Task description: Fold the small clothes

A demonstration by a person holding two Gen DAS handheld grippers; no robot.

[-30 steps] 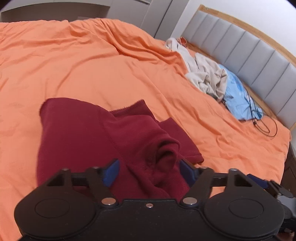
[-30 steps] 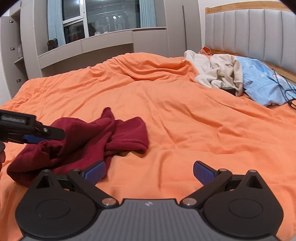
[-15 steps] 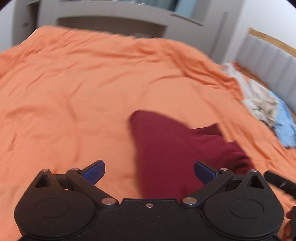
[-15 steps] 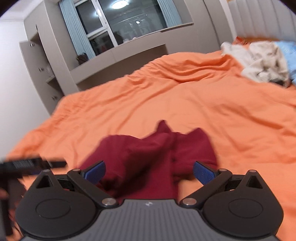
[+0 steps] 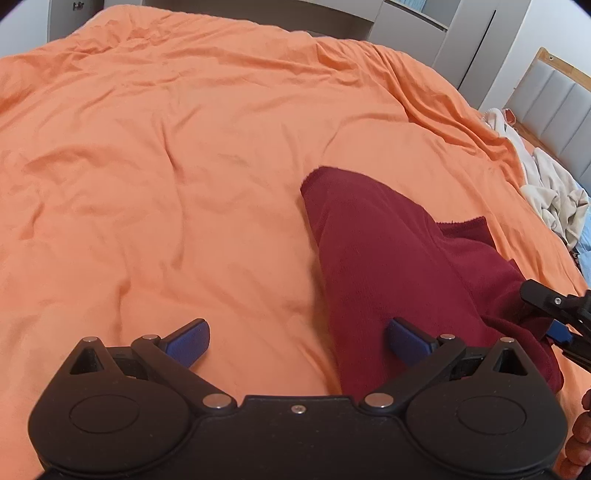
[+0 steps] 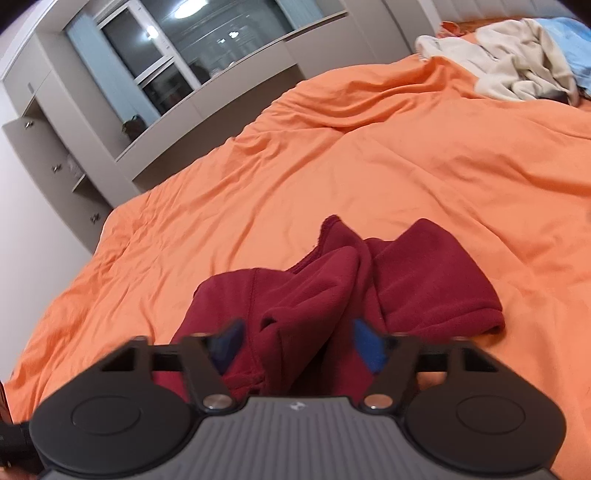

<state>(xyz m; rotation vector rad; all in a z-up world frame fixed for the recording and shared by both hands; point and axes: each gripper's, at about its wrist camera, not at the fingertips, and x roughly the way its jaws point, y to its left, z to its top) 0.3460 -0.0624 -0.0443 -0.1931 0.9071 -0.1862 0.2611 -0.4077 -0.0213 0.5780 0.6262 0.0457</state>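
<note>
Both jaws of the right gripper flank, perhaps pinch, the maroon garment.

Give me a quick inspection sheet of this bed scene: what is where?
Surface: wrinkled orange bed cover.
Job's things: crumpled dark red fleece garment, unfolded.
Clutter: pile of cream clothes with a light blue cloth, near the grey padded headboard.
Grippers: left gripper open, holding nothing; right gripper with fleece bunched between its fingers, blurred, so grip unclear.
Cables: nothing seen.
Surroundings: grey cabinets, a dark window.
</note>
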